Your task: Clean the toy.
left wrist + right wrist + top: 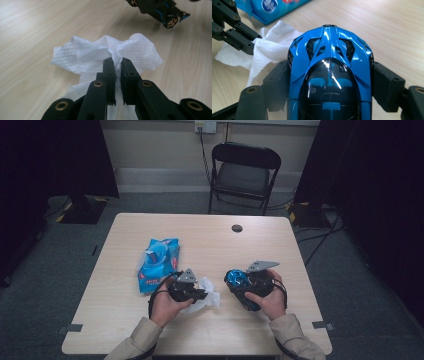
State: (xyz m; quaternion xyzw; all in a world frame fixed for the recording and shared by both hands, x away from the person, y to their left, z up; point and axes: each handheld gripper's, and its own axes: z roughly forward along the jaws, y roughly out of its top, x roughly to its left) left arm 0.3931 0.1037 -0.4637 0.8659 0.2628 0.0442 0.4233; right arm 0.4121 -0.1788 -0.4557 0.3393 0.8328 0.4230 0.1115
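Note:
A white wet wipe (105,53) is bunched between the jaws of my left gripper (118,65), which is shut on it just above the table. From above, the wipe (209,298) hangs at that gripper (202,295), right of the left hand. My right gripper (329,72) is shut on a glossy blue toy car (330,67), its pads pressing both flanks. In the high view the car (234,279) points left from the right gripper (235,287). The right gripper view also has the wipe (270,45) and the left gripper's jaws at the upper left.
A blue pack of wet wipes (159,262) lies left of the hands, its lid flap raised. The wooden table (200,240) has a cable hole (237,228) at the back. A black folding chair (243,174) stands behind the table.

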